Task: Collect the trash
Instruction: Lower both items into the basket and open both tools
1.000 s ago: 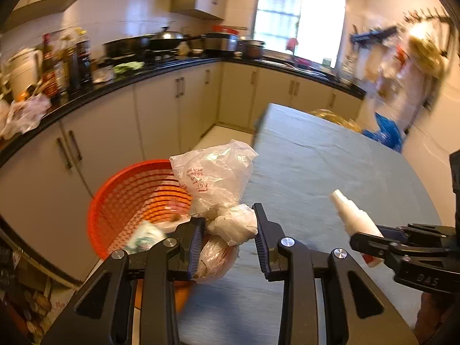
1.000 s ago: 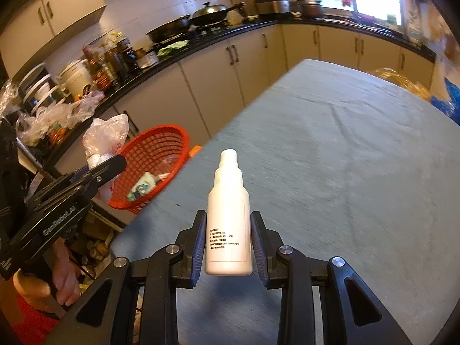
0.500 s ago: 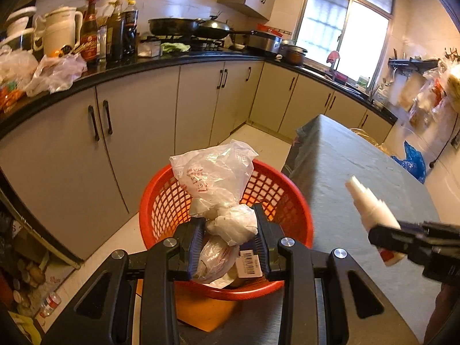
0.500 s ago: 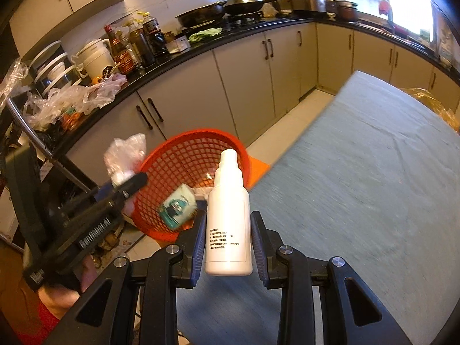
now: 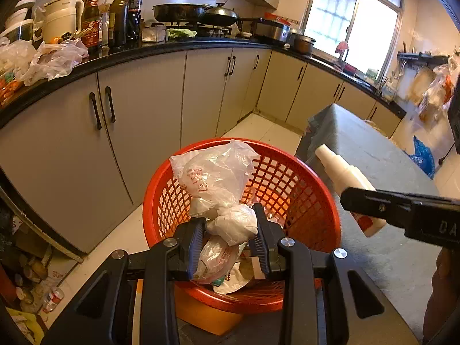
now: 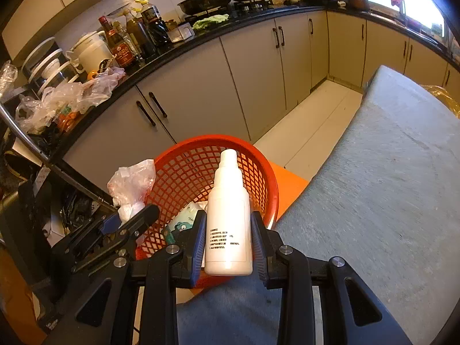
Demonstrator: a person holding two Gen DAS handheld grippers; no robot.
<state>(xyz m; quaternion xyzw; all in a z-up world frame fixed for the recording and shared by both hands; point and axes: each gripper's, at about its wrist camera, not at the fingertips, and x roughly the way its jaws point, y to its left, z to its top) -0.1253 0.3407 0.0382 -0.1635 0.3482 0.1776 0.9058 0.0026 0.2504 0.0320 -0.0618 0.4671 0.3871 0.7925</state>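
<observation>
My left gripper (image 5: 228, 240), clamping the bag (image 5: 214, 178), hangs over the basket (image 5: 304, 189); my right gripper (image 6: 228, 248), clamping the bottle (image 6: 228, 218), sits at its rim.

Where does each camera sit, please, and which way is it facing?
Left wrist: on the left gripper, looking down into the basket; its fingers clamp a bag; the right gripper enters at right.
Right wrist: on the right gripper, facing the basket and cabinets; it holds a bottle; the left gripper shows at left.
Shared: basket, bag, bottle, table.
</observation>
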